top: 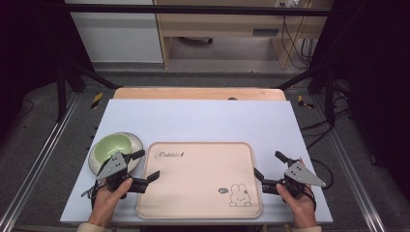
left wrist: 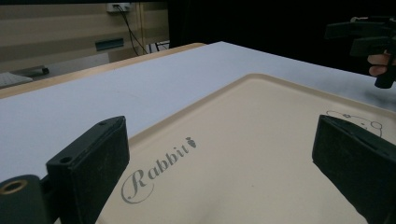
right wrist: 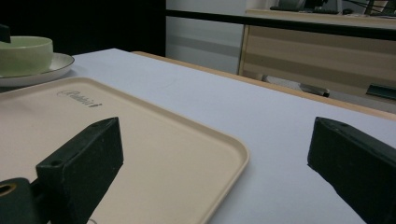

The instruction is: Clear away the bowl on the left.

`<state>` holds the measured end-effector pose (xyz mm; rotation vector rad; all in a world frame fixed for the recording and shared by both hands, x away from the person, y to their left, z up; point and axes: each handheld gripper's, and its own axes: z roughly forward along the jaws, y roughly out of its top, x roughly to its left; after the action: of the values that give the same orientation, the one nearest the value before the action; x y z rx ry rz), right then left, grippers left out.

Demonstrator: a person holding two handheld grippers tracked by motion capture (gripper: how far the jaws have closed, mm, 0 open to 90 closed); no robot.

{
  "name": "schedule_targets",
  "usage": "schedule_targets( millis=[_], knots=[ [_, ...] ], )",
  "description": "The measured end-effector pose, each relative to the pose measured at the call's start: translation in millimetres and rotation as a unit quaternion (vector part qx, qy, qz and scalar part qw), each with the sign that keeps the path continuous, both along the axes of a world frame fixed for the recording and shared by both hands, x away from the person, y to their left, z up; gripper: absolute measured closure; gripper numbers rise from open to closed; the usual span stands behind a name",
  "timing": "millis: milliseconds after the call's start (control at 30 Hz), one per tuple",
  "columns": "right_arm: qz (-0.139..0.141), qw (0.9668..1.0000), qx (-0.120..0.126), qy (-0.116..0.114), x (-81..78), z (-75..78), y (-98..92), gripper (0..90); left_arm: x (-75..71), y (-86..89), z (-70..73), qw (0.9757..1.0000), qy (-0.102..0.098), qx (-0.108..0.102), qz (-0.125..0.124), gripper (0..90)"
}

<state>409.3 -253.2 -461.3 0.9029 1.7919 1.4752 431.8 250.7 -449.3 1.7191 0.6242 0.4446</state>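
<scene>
Left claw (top: 145, 165) gapes wide at the tray's (top: 193, 193) left edge beside the green bowl (top: 113, 146); right claw (top: 269, 166) wide, lower right, empty

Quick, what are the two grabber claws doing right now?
Left gripper: open, holding nothing, beside the tray.
Right gripper: open, holding nothing.

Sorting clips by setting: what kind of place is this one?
Likely a lab or office recording station, not a home: a table under a white sheet stands inside a black frame on floor rails, with cables and wooden office furniture behind.
</scene>
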Motion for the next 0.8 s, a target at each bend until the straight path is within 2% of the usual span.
schedule_targets(
  millis=[200,367,500,600,700,800],
  knots=[
    [-0.001,1.0000,-0.001,0.001,-1.0,0.6,0.9,3.6,-2.0,2.4,3.7,0.9999,-0.001,-0.008,0.007,3.9],
    [-0.004,1.0000,-0.004,0.002,-0.7,0.7,1.5,3.6,-2.1,3.8,6.1,0.9999,-0.002,-0.006,0.010,4.0],
    [-0.010,0.9999,-0.006,0.003,-0.4,0.8,1.1,3.6,-1.9,7.5,9.9,0.9995,-0.009,0.003,0.029,4.1],
    [-0.014,0.9999,-0.004,0.002,-0.5,1.2,0.3,3.6,-1.1,11.5,14.9,0.9988,-0.009,-0.012,0.048,4.1],
    [-0.017,0.9998,-0.004,0.004,-0.1,0.9,-0.4,3.6,0.4,14.1,20.4,0.9980,-0.014,0.001,0.061,4.1],
    [-0.017,0.9998,-0.003,0.002,-0.1,1.5,-0.4,3.6,3.9,18.0,26.4,0.9972,-0.016,0.003,0.073,4.1]
  ],
)
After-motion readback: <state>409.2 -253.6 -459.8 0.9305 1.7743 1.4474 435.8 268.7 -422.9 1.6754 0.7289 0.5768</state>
